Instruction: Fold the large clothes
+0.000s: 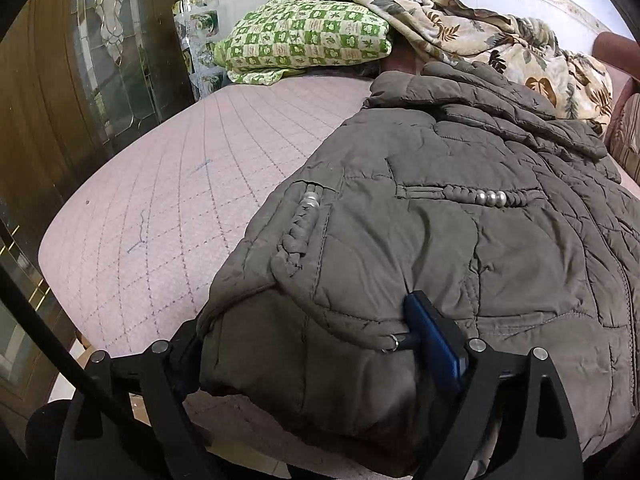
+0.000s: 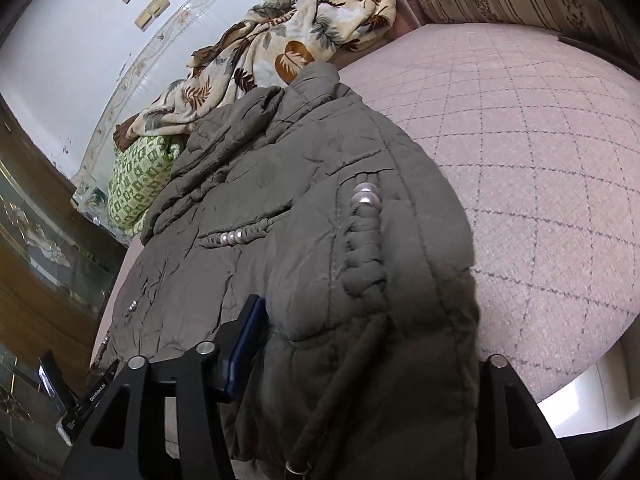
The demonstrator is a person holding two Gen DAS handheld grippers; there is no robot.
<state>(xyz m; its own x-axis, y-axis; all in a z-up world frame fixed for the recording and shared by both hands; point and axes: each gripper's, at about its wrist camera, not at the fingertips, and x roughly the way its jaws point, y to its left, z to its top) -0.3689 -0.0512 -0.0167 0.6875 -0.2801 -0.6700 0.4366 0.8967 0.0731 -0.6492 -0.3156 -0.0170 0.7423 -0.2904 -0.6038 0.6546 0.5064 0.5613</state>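
Observation:
A grey-brown quilted puffer jacket (image 1: 460, 216) with braided trim and pearl beads lies on the pink bed; it also shows in the right wrist view (image 2: 304, 216). My left gripper (image 1: 316, 344) is at the jacket's near left hem, its jaws wide with a thick bunch of padded fabric between them; the blue pad of one finger (image 1: 432, 344) presses against the cloth. My right gripper (image 2: 356, 344) holds the near right hem the same way, with a blue finger pad (image 2: 246, 344) on the left and the other finger hidden by fabric.
The pink quilted mattress (image 1: 160, 200) extends left of the jacket, and right of it in the right wrist view (image 2: 540, 184). A green checked pillow (image 1: 304, 40) and a leaf-print blanket (image 1: 500, 48) lie at the head. A wooden glass-panelled wardrobe (image 1: 100, 60) stands on the left.

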